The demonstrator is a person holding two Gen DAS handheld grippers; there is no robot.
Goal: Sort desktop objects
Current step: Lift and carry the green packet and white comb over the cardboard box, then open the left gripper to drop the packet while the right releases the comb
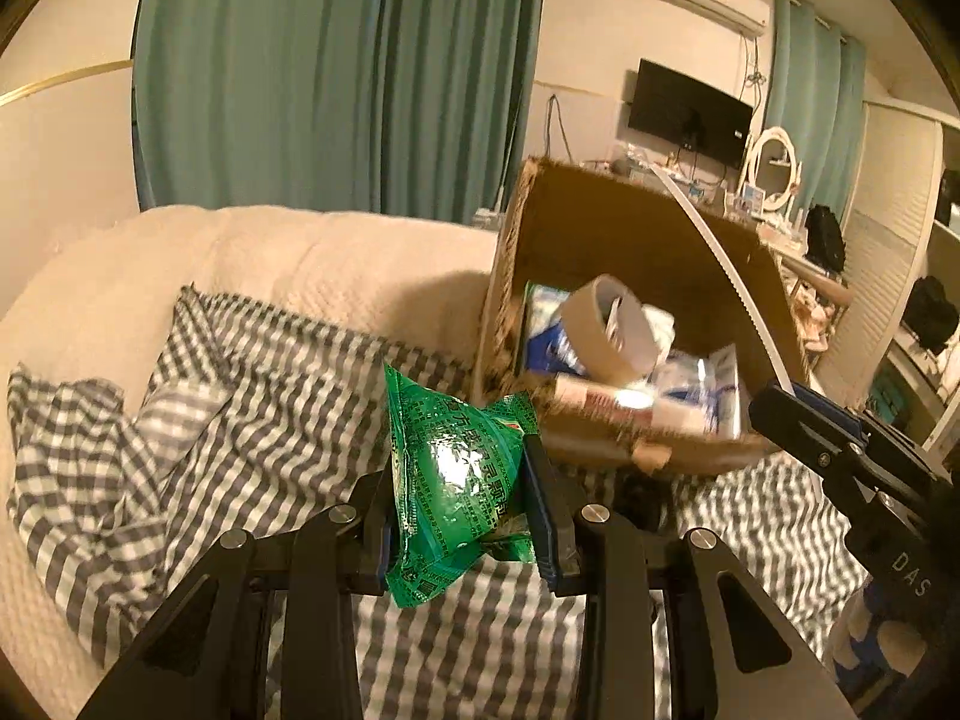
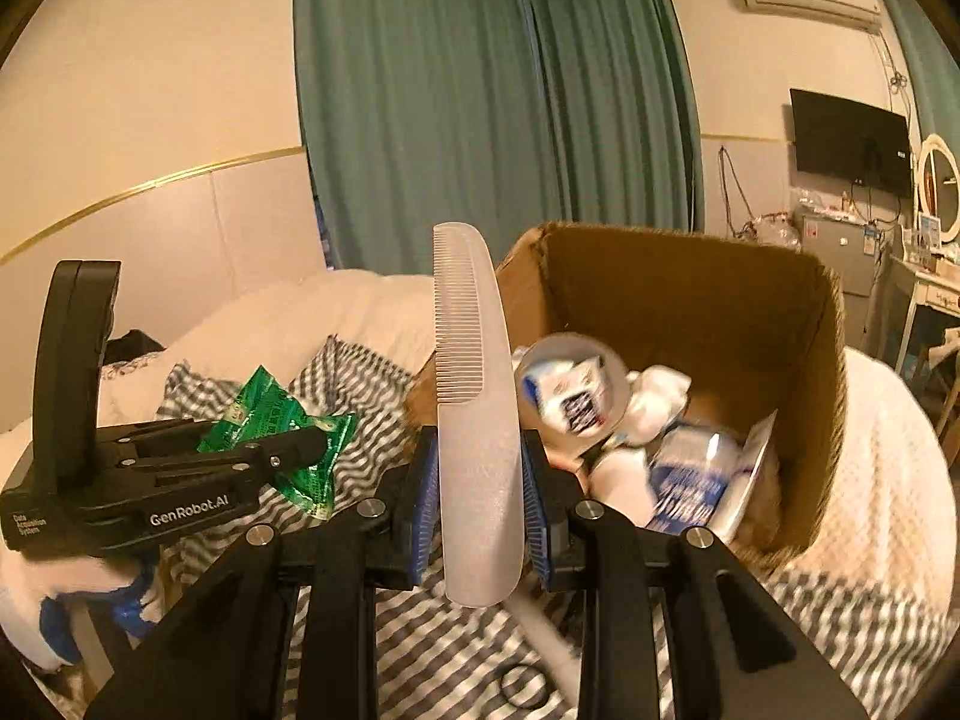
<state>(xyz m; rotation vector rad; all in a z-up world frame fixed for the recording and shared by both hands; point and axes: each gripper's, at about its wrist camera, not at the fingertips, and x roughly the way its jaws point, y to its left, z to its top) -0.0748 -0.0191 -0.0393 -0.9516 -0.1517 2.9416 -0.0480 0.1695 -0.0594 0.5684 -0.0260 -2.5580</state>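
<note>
My left gripper [image 1: 465, 480] is shut on a shiny green snack packet [image 1: 450, 480], held above a grey checked cloth [image 1: 252, 384]. Ahead to its right stands an open cardboard box [image 1: 606, 240] holding a roll of tape [image 1: 612, 324], a tube and blue-white packets. My right gripper [image 2: 477, 468] is shut on a white comb [image 2: 474, 396] that points upward, just left of the same box [image 2: 690, 282]. In the right wrist view the left gripper [image 2: 300, 444] shows at the left with the green packet [image 2: 282, 420]. In the left wrist view the comb [image 1: 720, 264] arcs across the box.
The box rests on a bed with a cream quilt [image 1: 270, 252]. A black hair tie [image 2: 523, 686] lies on the checked cloth near my right gripper. Teal curtains [image 1: 336, 72] hang behind. A dresser with a round mirror [image 1: 774, 168] and a wall screen [image 1: 690, 111] stand far right.
</note>
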